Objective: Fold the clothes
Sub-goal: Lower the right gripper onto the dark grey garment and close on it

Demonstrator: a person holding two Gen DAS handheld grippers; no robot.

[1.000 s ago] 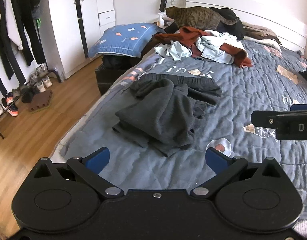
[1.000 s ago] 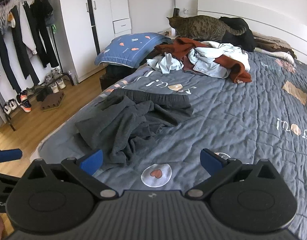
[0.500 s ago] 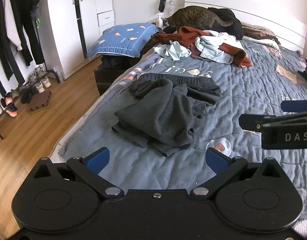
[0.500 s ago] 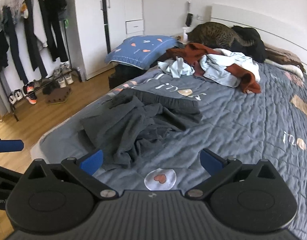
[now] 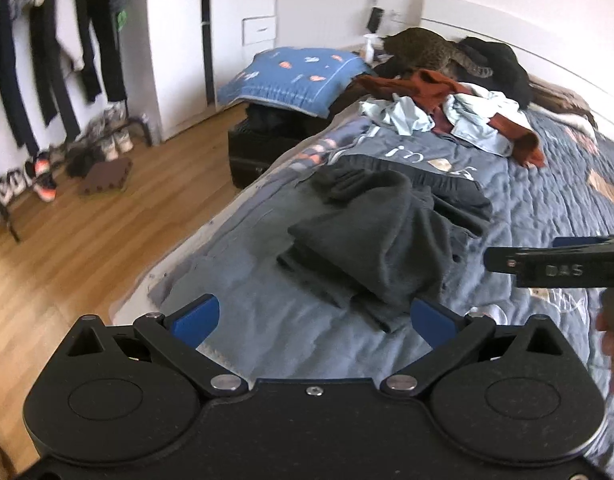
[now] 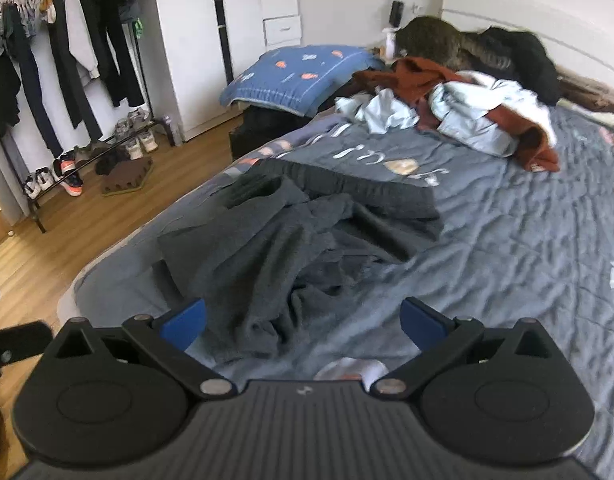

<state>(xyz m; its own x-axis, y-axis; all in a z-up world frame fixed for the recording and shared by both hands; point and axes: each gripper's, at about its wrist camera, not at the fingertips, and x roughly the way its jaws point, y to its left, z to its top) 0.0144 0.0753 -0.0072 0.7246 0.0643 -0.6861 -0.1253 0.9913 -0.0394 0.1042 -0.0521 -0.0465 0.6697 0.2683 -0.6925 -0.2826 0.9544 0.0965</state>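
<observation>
Both grippers hang above the near end of the bed with fingers spread wide and nothing between them: the left gripper [image 5: 312, 317] over bare quilt, the right gripper [image 6: 303, 321] just over the near edge of the crumpled dark grey fleece garment [image 6: 291, 240]. That garment lies in a loose heap on the grey-blue quilted bedspread [image 6: 507, 240], its ribbed waistband stretched across the far side and the rest bunched and partly doubled over itself. This looks like the reach for a grasp. The heap could be a piece awaiting flattening or one half-folded and slumped; either way the next move calls for finding a clean edge or corner, not a bunched ridge. Further up the bed sits a tangled pile of rust-red and pale blue clothes [image 5: 447, 116], with a tabby cat [image 5: 427, 52] behind it. Wooden floor and a clothes rail lie to the left.
</observation>
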